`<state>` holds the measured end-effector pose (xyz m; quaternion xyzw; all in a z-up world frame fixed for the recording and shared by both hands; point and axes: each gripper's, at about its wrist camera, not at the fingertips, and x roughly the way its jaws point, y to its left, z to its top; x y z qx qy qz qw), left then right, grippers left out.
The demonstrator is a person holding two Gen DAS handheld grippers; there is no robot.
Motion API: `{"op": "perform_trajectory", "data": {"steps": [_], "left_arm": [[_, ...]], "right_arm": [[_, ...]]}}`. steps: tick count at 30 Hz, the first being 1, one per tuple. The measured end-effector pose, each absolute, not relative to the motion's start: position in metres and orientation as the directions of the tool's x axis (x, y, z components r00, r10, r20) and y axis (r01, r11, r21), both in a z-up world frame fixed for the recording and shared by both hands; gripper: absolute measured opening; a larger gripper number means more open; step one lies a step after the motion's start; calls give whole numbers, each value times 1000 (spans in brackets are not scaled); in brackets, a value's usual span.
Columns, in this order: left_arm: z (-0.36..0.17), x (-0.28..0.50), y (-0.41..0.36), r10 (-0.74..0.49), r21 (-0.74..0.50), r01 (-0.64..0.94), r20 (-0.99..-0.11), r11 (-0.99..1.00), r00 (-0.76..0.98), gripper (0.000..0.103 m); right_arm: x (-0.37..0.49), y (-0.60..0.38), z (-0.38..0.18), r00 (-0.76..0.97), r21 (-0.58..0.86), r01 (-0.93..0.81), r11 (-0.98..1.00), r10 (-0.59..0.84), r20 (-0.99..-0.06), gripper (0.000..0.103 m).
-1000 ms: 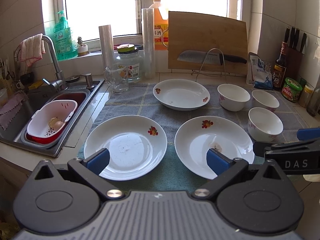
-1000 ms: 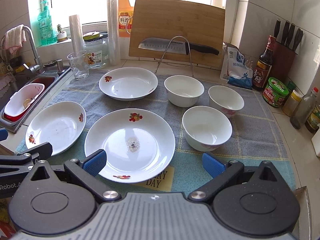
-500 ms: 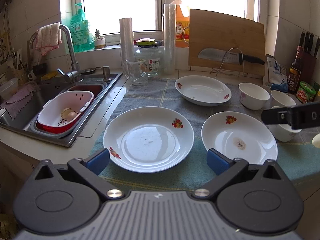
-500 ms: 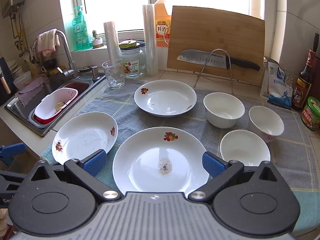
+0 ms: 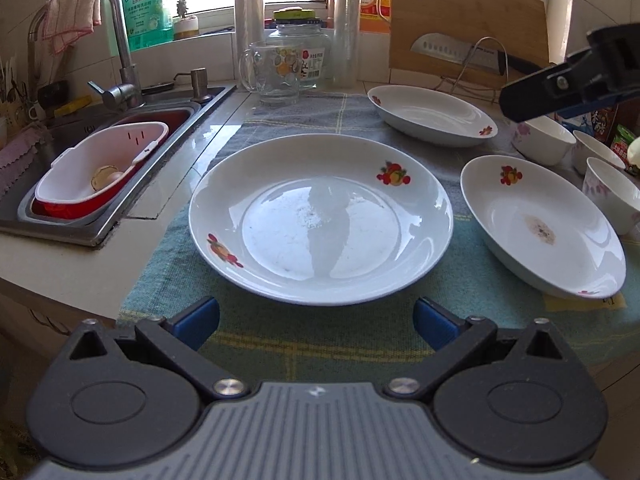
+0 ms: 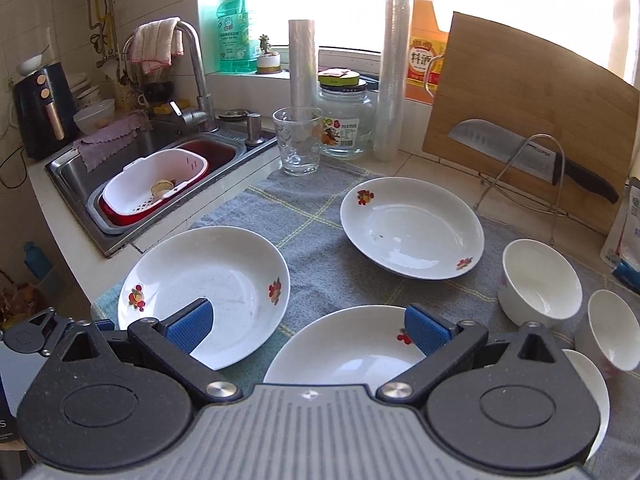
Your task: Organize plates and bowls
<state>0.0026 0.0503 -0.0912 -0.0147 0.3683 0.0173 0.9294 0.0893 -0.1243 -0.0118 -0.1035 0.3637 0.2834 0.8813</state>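
Observation:
Three white plates with fruit prints lie on a grey-green cloth. The near-left plate lies just ahead of my open, empty left gripper. The near-right plate has a brown stain, and the far plate sits behind. My right gripper is open and empty, above the near-right plate and beside the left plate. The far plate lies ahead. Three white bowls stand at the right, also seen in the left wrist view.
A sink with a white-and-red colander is at the left. A glass mug, jar, film rolls, oil bottle and a cutting board with a knife on a wire rack stand at the back.
My left gripper moved down and closer to the near-left plate. My right gripper moved forward and turned left, over the near-right plate. No dish has moved.

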Motion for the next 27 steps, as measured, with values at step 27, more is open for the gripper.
{"op": "perform_trajectory", "data": {"steps": [27], "left_arm": [[-102, 28, 70, -76, 18, 121, -682, 993, 727, 103]], "right_arm": [[223, -24, -79, 92, 297, -806, 512, 604, -792, 82]]}}
